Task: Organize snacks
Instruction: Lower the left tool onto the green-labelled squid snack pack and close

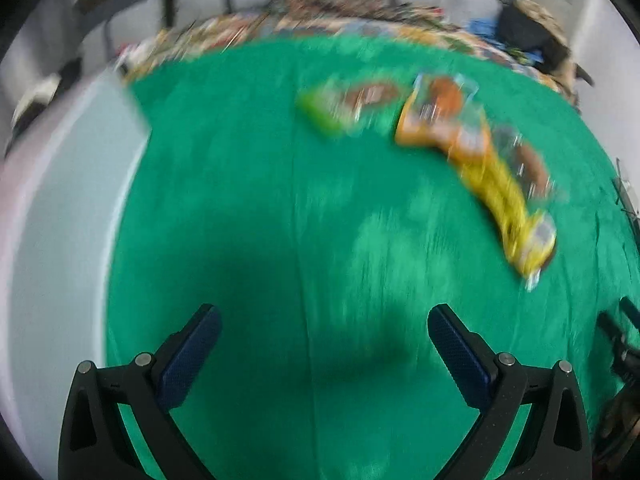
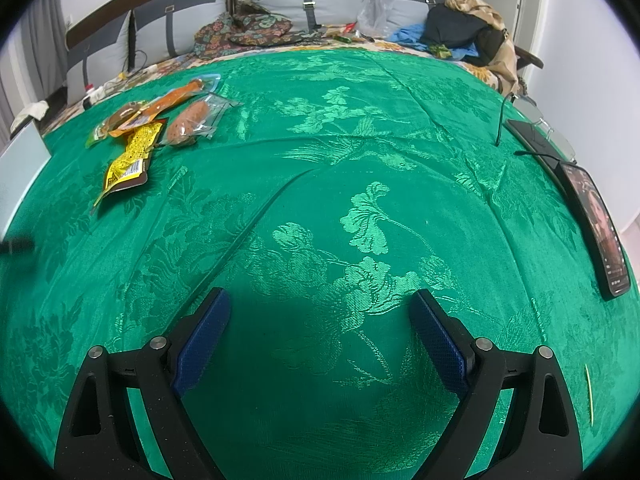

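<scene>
My left gripper hangs over the green bedspread, jaws wide apart and holding nothing; its view is badly smeared. The snack packets lie in a loose overlapping cluster on the left part of the bed: a yellow packet, an orange sausage stick and a clear-wrapped sausage. My right gripper is also spread wide and empty, well apart from them. A phone rests at the right edge.

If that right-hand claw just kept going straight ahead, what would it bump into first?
Probably only the green bedspread. The open right gripper points across bare cloth; the snack packets lie off to its left. Depth is unclear.
</scene>
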`<state>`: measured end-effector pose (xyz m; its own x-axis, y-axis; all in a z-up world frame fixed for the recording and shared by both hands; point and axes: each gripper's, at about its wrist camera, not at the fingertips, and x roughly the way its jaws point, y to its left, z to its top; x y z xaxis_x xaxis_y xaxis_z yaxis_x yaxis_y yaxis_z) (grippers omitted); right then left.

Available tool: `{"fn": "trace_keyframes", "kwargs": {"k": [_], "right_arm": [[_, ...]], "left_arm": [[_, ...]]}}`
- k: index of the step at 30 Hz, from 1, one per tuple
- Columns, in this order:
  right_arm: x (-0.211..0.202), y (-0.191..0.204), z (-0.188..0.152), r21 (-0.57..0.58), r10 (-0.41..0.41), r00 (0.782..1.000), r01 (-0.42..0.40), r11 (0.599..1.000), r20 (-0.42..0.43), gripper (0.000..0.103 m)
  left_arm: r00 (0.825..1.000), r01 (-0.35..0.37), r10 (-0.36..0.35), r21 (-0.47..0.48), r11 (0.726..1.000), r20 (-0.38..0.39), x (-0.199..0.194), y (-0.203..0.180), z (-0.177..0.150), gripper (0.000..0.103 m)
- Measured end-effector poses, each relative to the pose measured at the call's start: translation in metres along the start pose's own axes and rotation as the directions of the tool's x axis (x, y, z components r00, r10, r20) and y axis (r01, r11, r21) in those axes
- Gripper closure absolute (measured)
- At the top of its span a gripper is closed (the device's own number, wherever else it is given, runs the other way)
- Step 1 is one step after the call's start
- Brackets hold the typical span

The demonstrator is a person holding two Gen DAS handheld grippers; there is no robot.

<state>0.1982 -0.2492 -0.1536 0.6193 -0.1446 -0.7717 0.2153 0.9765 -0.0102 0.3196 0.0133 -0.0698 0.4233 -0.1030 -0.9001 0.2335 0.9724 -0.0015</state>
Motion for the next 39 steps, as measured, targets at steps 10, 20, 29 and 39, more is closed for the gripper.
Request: {"fn": "trace_keyframes", "kwargs": {"k": [10, 20, 29, 39], "right_arm": [[0.0, 0.0, 0.0, 0.001, 0.001, 1.0, -0.001, 1.0, 0.0, 0.009], [0.0, 0.0, 0.0, 0.001, 0.001, 1.0, -0.001, 1.0, 0.0, 0.009], [0.001, 0.001, 0.0, 0.002, 0.001, 1.0, -0.001, 1.0, 0.0, 0.009], [0.001, 0.001, 0.0, 0.002, 0.001, 1.0, -0.001, 1.0, 0.0, 0.009]], "left_arm": [[0.998, -0.033, 0.045, 0.272, 0.962, -0.038, 0.055, -0.018, 0.142, 0.016], [0.99, 0.105, -0.087, 0.178, 0.978, -0.11, 0.123, -0.02, 0.183, 0.01], [0.997, 0.072, -0.071, 0.183, 0.98, -0.015, 0.091, -0.032, 0.148, 0.067], [0.999, -0.028, 0.027, -0.025, 0.999, -0.029, 0.002, 0.0, -0.027, 0.067]]}}
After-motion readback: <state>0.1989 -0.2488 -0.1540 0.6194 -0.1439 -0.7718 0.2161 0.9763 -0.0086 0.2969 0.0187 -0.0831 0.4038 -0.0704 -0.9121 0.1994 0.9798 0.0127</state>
